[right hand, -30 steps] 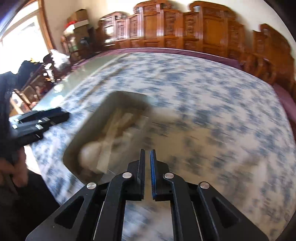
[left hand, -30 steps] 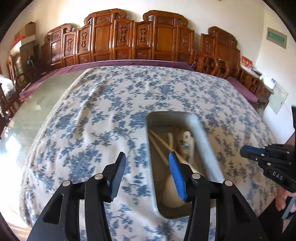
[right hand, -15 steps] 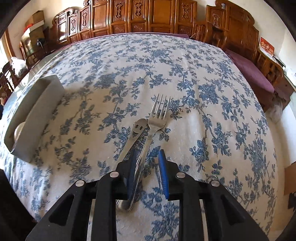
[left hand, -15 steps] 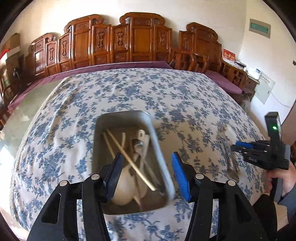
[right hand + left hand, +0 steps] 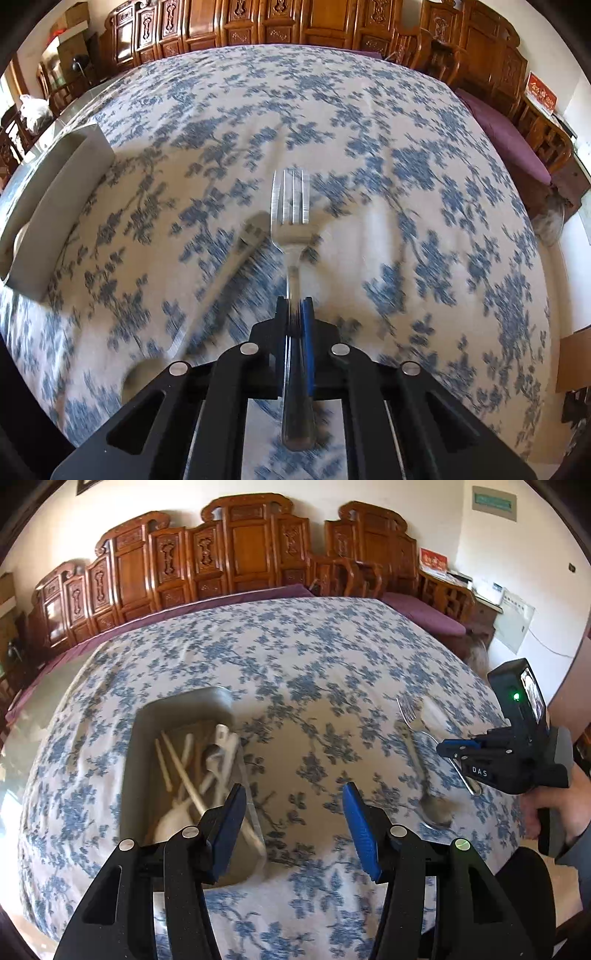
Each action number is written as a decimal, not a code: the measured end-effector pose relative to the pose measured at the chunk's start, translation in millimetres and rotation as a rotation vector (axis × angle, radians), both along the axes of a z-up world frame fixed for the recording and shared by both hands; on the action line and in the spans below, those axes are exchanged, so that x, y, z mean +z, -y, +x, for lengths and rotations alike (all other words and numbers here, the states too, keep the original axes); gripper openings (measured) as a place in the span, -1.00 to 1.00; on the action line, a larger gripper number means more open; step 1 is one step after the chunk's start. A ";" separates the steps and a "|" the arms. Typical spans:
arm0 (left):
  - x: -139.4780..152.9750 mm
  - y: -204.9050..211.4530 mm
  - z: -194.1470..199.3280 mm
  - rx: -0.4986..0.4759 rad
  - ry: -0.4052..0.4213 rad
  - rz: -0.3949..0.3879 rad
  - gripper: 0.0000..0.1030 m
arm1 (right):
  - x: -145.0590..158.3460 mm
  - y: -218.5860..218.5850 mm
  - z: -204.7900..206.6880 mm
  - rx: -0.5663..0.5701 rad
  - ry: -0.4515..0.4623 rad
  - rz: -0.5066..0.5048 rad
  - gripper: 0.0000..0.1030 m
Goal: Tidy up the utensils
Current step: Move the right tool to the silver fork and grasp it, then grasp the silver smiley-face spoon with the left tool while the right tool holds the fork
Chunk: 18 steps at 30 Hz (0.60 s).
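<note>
My right gripper (image 5: pixel 295 310) is shut on the handle of a metal fork (image 5: pixel 290 218) and holds it just above the floral tablecloth, tines pointing away. A metal spoon (image 5: pixel 236 254) lies on the cloth to its left, blurred. In the left wrist view the right gripper (image 5: pixel 448 747) shows at the right with the fork (image 5: pixel 410 710) and the spoon (image 5: pixel 434 805) beside it. A grey tray (image 5: pixel 177 709) holds chopsticks, a white ladle and other utensils. My left gripper (image 5: pixel 293 812) is open and empty, over the cloth just right of the tray.
The tray also shows at the left edge of the right wrist view (image 5: pixel 55 184). The table is covered by a blue floral cloth (image 5: pixel 295 657). Carved wooden chairs (image 5: pixel 251 550) stand along the far wall. The table edge drops off at the right.
My right gripper has closed on the fork handle and lifted it off the cloth. The left gripper has shifted right, from over the tray to beside it.
</note>
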State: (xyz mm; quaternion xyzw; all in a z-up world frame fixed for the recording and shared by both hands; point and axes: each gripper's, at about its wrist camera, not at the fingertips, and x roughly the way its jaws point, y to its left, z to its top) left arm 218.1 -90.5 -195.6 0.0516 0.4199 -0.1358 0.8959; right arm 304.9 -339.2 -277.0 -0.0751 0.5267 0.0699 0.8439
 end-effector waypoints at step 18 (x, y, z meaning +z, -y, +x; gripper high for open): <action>-20.4 65.0 10.5 -0.066 -0.066 0.036 0.00 | -0.5 32.5 -22.3 0.024 0.037 0.041 -0.83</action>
